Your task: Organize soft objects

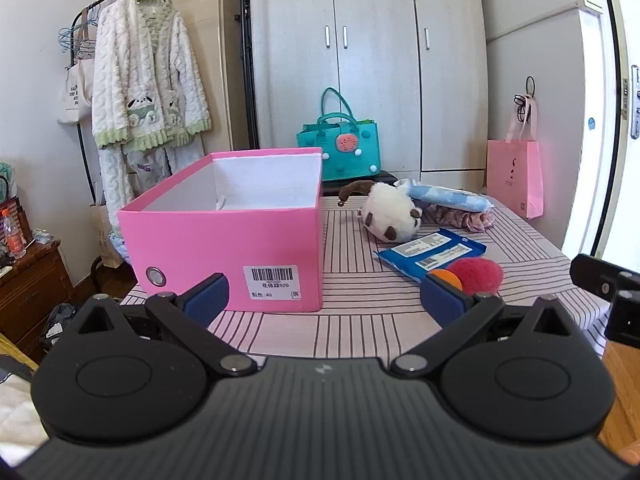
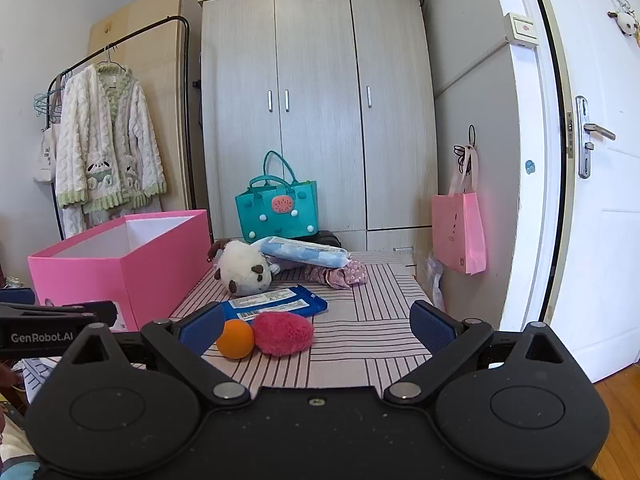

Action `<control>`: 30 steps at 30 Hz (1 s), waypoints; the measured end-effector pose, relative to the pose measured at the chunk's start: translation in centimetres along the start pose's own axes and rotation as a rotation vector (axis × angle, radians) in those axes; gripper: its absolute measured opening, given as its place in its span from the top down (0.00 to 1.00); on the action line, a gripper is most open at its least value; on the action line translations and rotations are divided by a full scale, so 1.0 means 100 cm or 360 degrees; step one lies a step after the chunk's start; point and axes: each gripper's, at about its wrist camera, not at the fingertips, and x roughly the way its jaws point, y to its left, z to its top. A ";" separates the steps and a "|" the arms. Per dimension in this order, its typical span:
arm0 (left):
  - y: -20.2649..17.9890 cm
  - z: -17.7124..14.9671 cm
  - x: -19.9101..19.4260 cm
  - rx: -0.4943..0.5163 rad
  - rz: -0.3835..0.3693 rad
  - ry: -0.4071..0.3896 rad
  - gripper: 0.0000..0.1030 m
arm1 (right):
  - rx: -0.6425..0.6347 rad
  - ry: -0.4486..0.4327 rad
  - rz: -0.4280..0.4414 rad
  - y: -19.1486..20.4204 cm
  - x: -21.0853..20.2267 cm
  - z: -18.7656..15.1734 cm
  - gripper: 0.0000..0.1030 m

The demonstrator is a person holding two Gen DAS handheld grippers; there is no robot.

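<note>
A white barcode sticker (image 1: 271,283) is carried on the near face of the pink box (image 1: 224,252), toward its lower right; beneath the bars "花依歆520" can be read, and below that a line ending in "40". "GenRobot.AI" (image 2: 42,337) is printed in pale letters on the black body of the left hand-held gripper (image 2: 56,322), seen at nine o'clock in the right wrist view. Barcode labels (image 2: 266,304) are borne by the blue pack (image 2: 280,305) on the tabletop, but their print is too small to be read. Lettering on the cream tote bag (image 1: 74,98) at the rack is blurred.
</note>
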 end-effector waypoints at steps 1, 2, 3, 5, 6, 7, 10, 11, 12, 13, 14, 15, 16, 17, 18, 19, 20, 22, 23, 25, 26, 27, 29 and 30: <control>-0.001 0.000 0.000 0.0007 0.0000 0.0004 0.00 | 0.0000 0.0001 -0.0001 -0.001 0.000 0.000 0.03; -0.001 -0.001 0.000 0.0012 0.0004 0.0007 0.00 | -0.0002 0.0001 -0.0004 -0.001 0.000 -0.001 0.02; -0.002 -0.001 0.001 0.0017 0.0007 0.0009 0.00 | -0.0003 0.0003 -0.0007 0.000 0.000 -0.001 0.02; -0.002 -0.002 0.002 0.0022 0.0009 0.0017 0.00 | -0.0003 0.0009 -0.0008 -0.001 0.000 -0.002 0.02; -0.001 -0.002 0.001 0.0019 0.0009 0.0020 0.00 | -0.0004 0.0012 -0.0007 -0.001 0.001 -0.003 0.02; 0.000 -0.002 0.001 0.0018 0.0010 0.0025 0.00 | -0.0007 0.0014 -0.0007 0.000 0.002 -0.003 0.02; 0.001 -0.003 0.001 0.0015 0.0013 0.0036 0.00 | -0.0004 0.0012 -0.0006 0.000 0.003 -0.005 0.02; 0.002 -0.003 0.001 0.0014 0.0015 0.0038 0.00 | -0.0003 0.0014 -0.0008 0.000 0.002 -0.005 0.02; 0.003 -0.003 0.002 0.0013 0.0017 0.0042 0.00 | -0.0001 0.0015 -0.0009 0.000 0.002 -0.006 0.02; 0.003 -0.004 0.002 0.0009 0.0017 0.0044 0.00 | 0.0002 0.0016 -0.0006 0.000 0.003 -0.007 0.02; 0.004 -0.004 0.001 0.0003 0.0014 0.0046 0.00 | 0.0006 0.0019 -0.0003 -0.001 0.003 -0.007 0.02; 0.005 -0.004 0.002 -0.0003 0.0011 0.0050 0.00 | 0.0010 0.0021 -0.0002 -0.001 0.004 -0.008 0.02; 0.006 -0.004 0.002 -0.0008 0.0009 0.0053 0.00 | 0.0014 0.0023 0.0000 -0.001 0.004 -0.009 0.02; 0.007 -0.004 0.002 -0.0012 0.0006 0.0056 0.00 | 0.0016 0.0026 0.0003 -0.001 0.004 -0.010 0.02; 0.007 -0.005 0.003 -0.0014 0.0007 0.0060 0.00 | 0.0018 0.0029 0.0006 0.000 0.005 -0.010 0.02; 0.008 -0.005 0.003 -0.0016 0.0006 0.0065 0.00 | 0.0020 0.0030 0.0008 0.000 0.005 -0.010 0.02; 0.007 -0.004 0.003 -0.0018 0.0004 0.0073 0.00 | 0.0020 0.0031 0.0010 0.000 0.005 -0.011 0.02; 0.009 -0.004 0.002 -0.0035 -0.0017 0.0079 0.00 | 0.0022 0.0031 0.0012 0.000 0.005 -0.011 0.02; 0.009 -0.004 0.002 -0.0039 -0.0023 0.0079 0.00 | 0.0022 0.0031 0.0011 0.000 0.005 -0.011 0.02; 0.009 -0.004 0.000 -0.0040 -0.0027 0.0072 0.00 | 0.0024 0.0032 0.0009 0.001 0.005 -0.011 0.02; 0.010 -0.004 -0.001 -0.0039 -0.0028 0.0068 0.00 | 0.0026 0.0029 0.0010 0.001 0.005 -0.011 0.02; 0.010 -0.003 -0.001 -0.0038 -0.0028 0.0065 0.00 | 0.0027 0.0026 0.0012 0.001 0.004 -0.012 0.02; 0.010 -0.003 0.000 -0.0041 -0.0029 0.0066 0.00 | 0.0025 0.0024 0.0016 0.002 0.004 -0.013 0.02; 0.011 -0.003 -0.001 -0.0043 -0.0030 0.0068 0.00 | 0.0025 0.0025 0.0019 0.002 0.004 -0.013 0.02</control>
